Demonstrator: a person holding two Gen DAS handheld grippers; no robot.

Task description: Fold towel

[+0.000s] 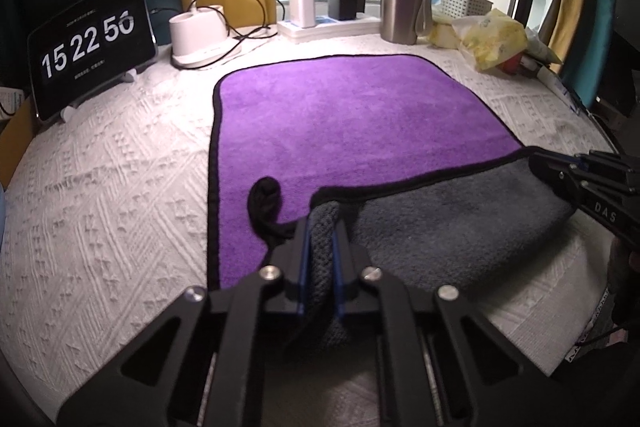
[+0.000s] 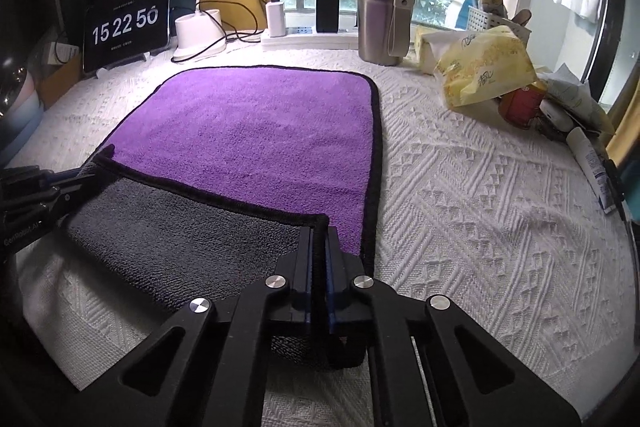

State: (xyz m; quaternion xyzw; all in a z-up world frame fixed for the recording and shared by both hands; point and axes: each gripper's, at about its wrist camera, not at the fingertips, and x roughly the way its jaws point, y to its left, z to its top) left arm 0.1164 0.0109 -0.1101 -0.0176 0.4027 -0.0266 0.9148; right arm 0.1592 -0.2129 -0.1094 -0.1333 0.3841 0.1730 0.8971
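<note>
Starting on the left, a tablet clock (image 1: pixel 90 49) is leaning on its stand at the back corner, with a white lamp base (image 1: pixel 196 37) and its tangle of cables just beside it. There's a wide strip of bare white textured tablecloth (image 1: pixel 112 187) sitting between those and the towel's left black-trimmed edge, so plenty of room on that side.

The towel (image 1: pixel 340 123) is lying in the middle of the table, purple side up, its long axis running from the near edge away toward the window. The near end is being turned over, showing the grey underside. The left gripper (image 1: pixel 320 227) is clamping the near-left corner, a bunch of grey cloth squeezed between its blue pads. The right gripper (image 2: pixel 319 239) is pinching the near-right corner, jaws closed tight on the black hem.

The far edge is stopping short of the power strip (image 2: pixel 316 37) and the steel tumbler (image 2: pixel 382 11). On the right, open tablecloth is running out to a yellow tissue pack (image 2: pixel 486 73) and other clutter, well apart from the towel.
</note>
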